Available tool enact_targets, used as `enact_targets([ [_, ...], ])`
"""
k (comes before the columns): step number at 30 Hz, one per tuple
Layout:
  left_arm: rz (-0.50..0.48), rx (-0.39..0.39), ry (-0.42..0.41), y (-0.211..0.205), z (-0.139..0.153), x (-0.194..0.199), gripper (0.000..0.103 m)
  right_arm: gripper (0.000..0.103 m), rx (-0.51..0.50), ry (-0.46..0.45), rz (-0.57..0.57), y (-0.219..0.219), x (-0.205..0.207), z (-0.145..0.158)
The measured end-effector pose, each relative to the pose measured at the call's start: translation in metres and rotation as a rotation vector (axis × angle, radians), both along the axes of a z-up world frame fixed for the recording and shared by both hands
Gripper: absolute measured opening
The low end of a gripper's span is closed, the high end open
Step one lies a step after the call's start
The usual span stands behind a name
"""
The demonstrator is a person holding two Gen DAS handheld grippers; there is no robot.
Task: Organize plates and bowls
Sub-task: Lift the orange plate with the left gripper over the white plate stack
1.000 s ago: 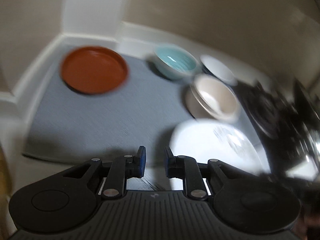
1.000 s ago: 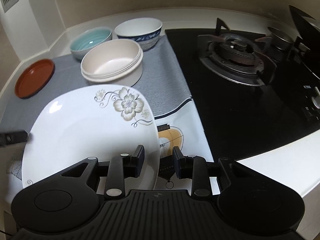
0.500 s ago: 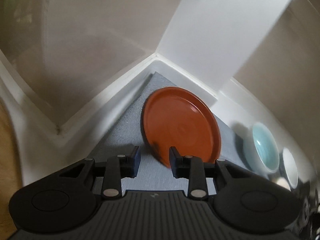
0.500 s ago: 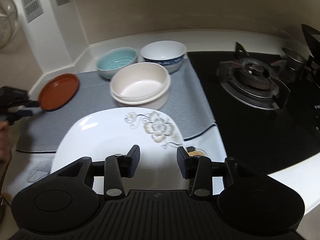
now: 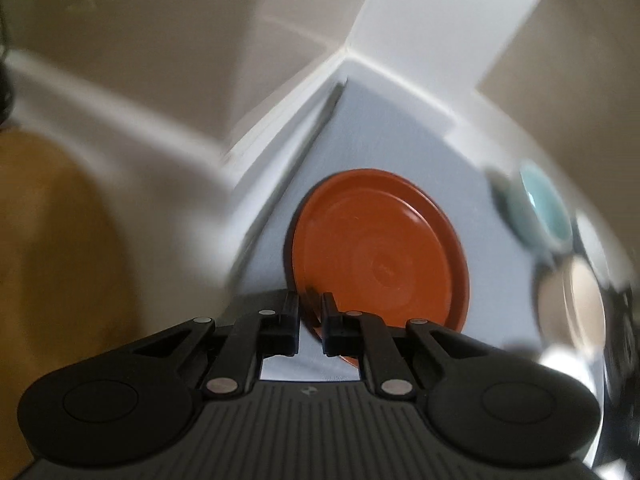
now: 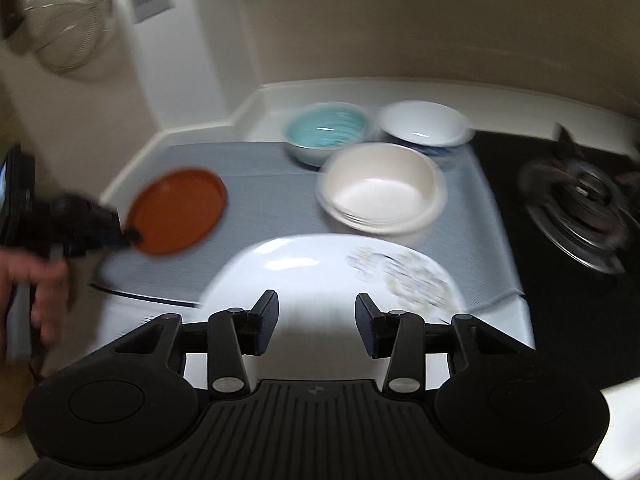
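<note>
Orange plate (image 5: 380, 248) rim clamped in left tongs (image 5: 311, 314); right tongs (image 6: 316, 316) wide

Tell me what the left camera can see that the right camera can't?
Only the left wrist view shows the left gripper pinching the rim of the orange plate up close. Only the right wrist view shows the flowered white plate, the stove burner, and the open right gripper. Both show the orange plate and the teal bowl.

Left wrist: you look close over the brown plate (image 5: 380, 256) toward the wall corner.
Right wrist: you look from higher, across the bench (image 6: 276, 204).
Shared: brown plate (image 6: 178, 210), teal bowl (image 6: 326, 130).
</note>
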State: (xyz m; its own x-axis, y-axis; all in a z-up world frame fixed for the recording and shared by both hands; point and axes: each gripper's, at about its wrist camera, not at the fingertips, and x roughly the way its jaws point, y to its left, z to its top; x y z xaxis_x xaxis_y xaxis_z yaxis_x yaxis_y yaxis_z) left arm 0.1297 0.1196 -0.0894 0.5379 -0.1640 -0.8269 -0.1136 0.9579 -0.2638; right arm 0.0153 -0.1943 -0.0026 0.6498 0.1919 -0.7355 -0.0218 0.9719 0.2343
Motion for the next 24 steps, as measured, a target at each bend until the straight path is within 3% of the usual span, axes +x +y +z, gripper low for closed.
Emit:
enact_targets([
  [6,-0.138,0.031,-0.001,0.015,0.005,-0.054,0.015,0.041,0.052,-0.008,0.185,0.049,0.035,0.006],
  [10,-0.098,0.044,-0.025,0.025,0.004,-0.057,0.02,0.041,0.051,0.047,0.255,0.085,0.063,-0.008],
  [15,-0.045,0.018,-0.028,0.03,0.007,-0.049,0.02,0.041,0.039,0.178,0.242,0.113,0.096,-0.034],
  [24,-0.067,0.033,-0.035,0.028,0.003,-0.037,0.02,0.033,0.022,0.249,0.207,0.121,0.112,-0.051],
])
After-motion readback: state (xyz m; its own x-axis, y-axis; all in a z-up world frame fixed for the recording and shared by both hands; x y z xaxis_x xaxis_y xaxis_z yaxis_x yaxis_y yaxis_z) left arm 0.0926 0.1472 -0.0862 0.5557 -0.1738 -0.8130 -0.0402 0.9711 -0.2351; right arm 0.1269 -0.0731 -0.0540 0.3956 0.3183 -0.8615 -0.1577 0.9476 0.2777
